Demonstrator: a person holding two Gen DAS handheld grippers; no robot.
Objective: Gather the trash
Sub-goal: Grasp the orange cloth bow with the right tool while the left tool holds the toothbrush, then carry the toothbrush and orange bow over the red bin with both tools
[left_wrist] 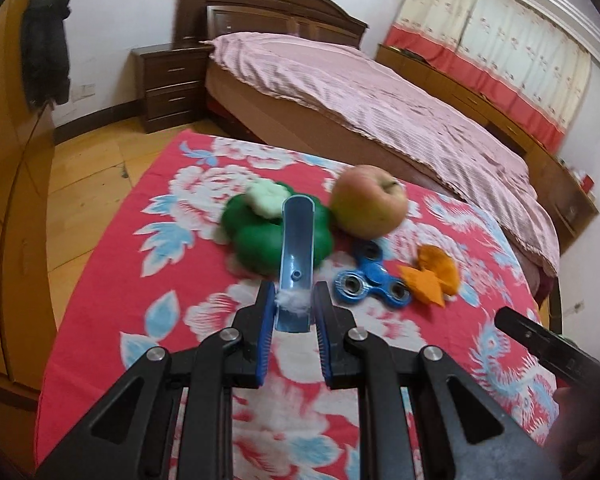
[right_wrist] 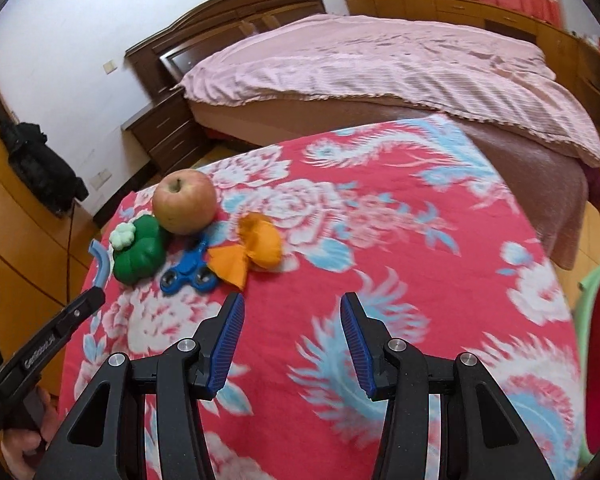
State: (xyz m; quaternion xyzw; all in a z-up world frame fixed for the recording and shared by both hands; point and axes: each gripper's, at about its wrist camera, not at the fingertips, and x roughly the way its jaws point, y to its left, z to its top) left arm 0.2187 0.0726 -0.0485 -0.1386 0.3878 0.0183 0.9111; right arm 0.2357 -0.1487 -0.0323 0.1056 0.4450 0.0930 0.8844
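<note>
Two grippers work over a table draped in a red floral cloth point(right_wrist: 400, 240), with a bed under a pink striped cover point(left_wrist: 380, 92) behind it. The left gripper point(left_wrist: 294, 312) has its blue-padded jaws pinched on a curved light-blue plastic strip point(left_wrist: 296, 240), a trough-like piece that juts forward from between the pads; a small tuft of white fluff point(left_wrist: 290, 298) clings to the strip right at the pads. In the right wrist view the same strip point(right_wrist: 100, 264) sticks up from the tip of the left gripper at the left edge of the cloth, clear of the table. The right gripper point(right_wrist: 292, 344) hangs over a bare stretch of cloth with its jaws spread and nothing between them. On the cloth, clustered near its far left corner as seen from the right wrist, lie a green toy pepper point(right_wrist: 140, 256) with a pale lumpy piece point(right_wrist: 123, 236) on top, an apple point(right_wrist: 185, 202) touching the pepper, a blue fidget spinner point(right_wrist: 186, 270) just in front of the apple, and orange peel point(right_wrist: 252, 250) beside the spinner. The peel lies nearest the right gripper, ahead and to the left of its jaws. A green-rimmed red object point(right_wrist: 598, 320) shows at the right edge, too cut off to identify.
</note>
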